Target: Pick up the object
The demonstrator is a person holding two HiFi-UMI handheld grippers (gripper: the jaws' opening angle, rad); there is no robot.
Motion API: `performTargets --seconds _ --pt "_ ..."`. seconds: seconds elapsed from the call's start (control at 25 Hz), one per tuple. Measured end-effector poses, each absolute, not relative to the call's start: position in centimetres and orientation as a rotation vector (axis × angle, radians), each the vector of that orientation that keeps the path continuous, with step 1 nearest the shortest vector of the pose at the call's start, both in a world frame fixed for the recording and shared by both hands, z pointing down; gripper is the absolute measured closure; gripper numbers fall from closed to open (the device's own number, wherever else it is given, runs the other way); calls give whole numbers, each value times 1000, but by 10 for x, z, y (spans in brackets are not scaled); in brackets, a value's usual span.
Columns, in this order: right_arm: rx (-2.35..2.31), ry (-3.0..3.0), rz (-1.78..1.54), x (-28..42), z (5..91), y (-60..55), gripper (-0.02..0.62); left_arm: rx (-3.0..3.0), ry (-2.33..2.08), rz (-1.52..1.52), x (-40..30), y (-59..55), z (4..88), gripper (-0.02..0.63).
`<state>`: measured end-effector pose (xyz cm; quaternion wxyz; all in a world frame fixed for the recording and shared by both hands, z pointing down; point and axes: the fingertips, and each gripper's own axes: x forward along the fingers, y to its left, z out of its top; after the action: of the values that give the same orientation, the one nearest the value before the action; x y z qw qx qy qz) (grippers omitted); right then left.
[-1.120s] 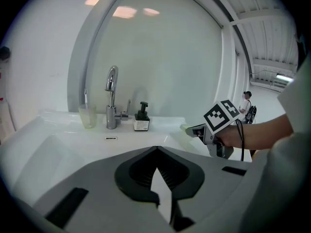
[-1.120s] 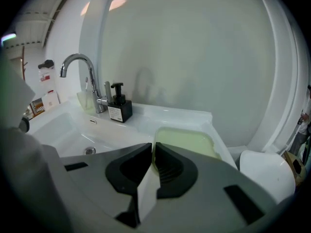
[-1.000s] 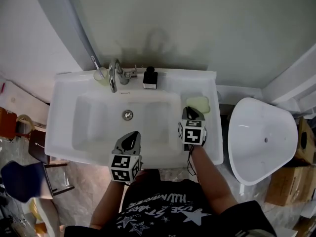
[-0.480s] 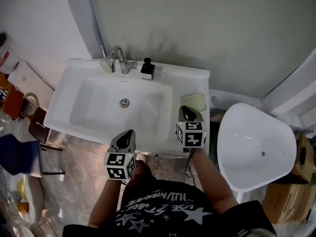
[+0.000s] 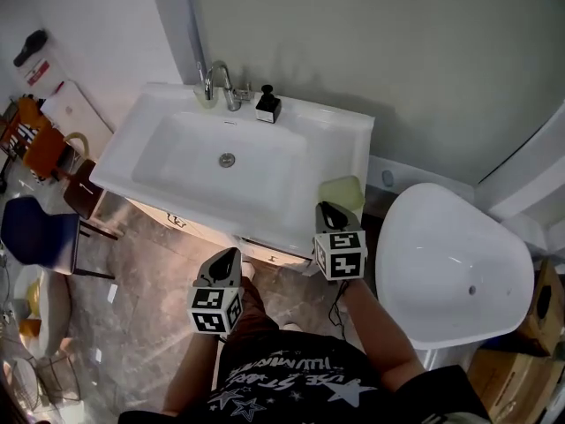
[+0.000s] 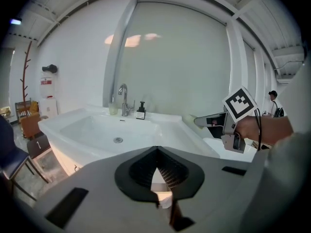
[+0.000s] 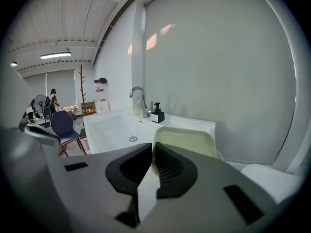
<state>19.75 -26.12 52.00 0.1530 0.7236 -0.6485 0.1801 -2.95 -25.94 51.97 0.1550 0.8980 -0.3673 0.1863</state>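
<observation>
**Right claw pinches soap dish at washbasin corner**

The right claw (image 5: 328, 208) is pinching the near rim of a pale yellow-green, rectangular plastic soap dish (image 5: 342, 190). The dish is at the front right corner of the white ceramic washbasin (image 5: 353, 140); whether it touches the ledge cannot be told. The left claw (image 5: 228, 256) is pressed together and holds nothing, just off the washbasin's front edge above the grey-brown floor (image 5: 150, 272).

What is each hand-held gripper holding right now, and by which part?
The right hand-held gripper is shut on the pale green dish, pinching its near rim. The left hand-held gripper is shut and empty.
</observation>
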Motion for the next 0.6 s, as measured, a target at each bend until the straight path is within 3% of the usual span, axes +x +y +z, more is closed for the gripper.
performTargets --seconds 0.6 --pt "1966 -1966 555 170 536 -202 561 2469 -1161 562 -62 -171 522 591"
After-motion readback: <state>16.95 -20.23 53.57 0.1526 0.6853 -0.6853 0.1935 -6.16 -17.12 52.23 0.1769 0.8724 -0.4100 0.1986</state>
